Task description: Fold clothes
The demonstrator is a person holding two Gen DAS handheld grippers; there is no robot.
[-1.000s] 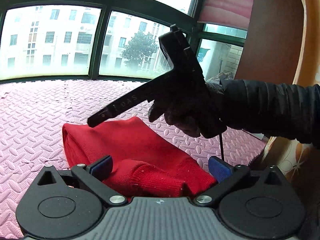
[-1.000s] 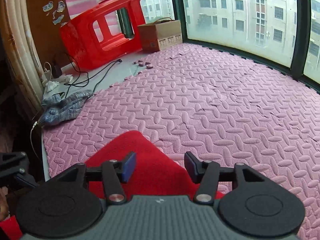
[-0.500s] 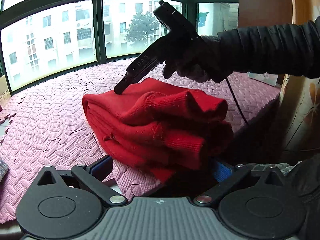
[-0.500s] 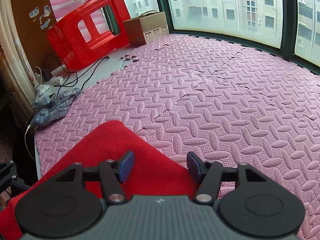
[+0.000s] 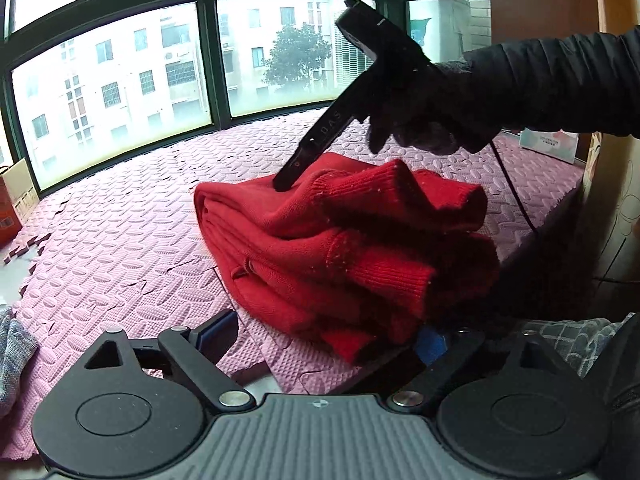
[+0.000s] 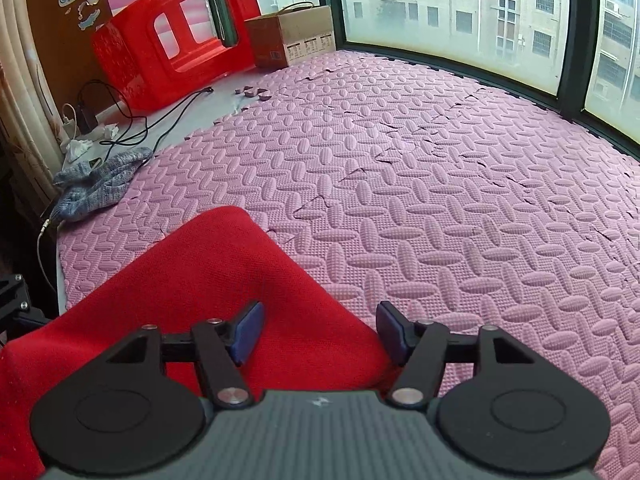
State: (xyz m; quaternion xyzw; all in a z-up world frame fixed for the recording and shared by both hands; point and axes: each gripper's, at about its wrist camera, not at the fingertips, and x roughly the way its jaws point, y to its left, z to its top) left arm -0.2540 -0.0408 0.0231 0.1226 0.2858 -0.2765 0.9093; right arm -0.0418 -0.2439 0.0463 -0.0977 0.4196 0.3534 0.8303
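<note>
You see a red ribbed-knit sweater (image 5: 340,248), matt, on your embossed pink foam mat (image 6: 420,184); the red stool (image 6: 168,44) looks like glossy plastic, beside a cardboard box (image 6: 296,32).

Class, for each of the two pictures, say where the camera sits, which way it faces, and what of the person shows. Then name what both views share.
Left wrist: on the left gripper, facing the windows across the folded red sweater; the right gripper, a gloved hand and a dark sleeve show.
Right wrist: on the right gripper, looking down over the sweater toward a red stool and a cardboard box; no hand shows.
Shared: the sweater, the pink mat, the windows.
</note>
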